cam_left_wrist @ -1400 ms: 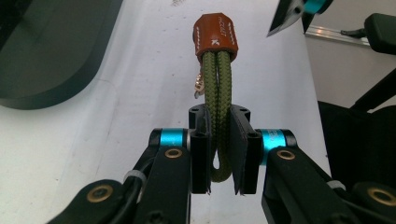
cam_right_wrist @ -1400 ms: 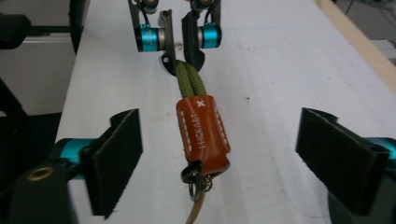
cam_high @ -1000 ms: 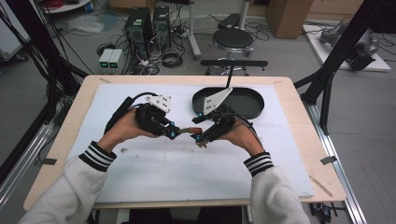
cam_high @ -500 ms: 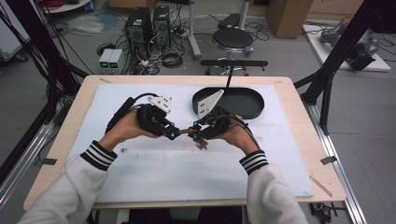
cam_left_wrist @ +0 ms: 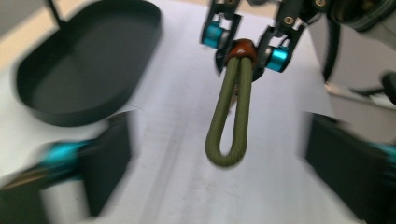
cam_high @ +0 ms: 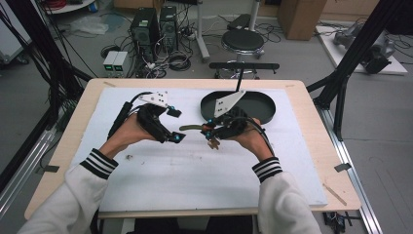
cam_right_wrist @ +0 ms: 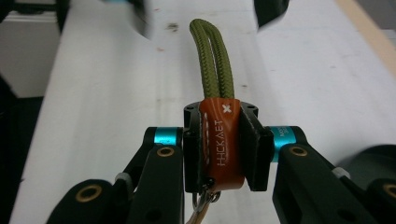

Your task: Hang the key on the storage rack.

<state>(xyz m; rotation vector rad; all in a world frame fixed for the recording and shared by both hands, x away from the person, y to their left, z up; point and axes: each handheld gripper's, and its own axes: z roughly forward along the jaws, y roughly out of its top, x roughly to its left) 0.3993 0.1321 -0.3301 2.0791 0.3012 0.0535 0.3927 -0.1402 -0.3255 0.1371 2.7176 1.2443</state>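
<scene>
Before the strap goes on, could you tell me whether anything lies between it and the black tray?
Nothing visible does: the right tongs grip the olive strap just short of the black tray, with bare white mat between.

One legible marking is found. In the right gripper view, the orange leather tab clamped between the pads of the right tongs carries embossed lettering running lengthwise along its face, reading approximately "HICKAET"; the exact spelling cannot be confirmed. Above the lettering, toward the olive cord loop that leaves the tab away from the tongs, a small white cross mark is stamped on the same tab. The teal cylinder just right of the right-hand pad bears small print, too fine to read. No other text is readable.
</scene>
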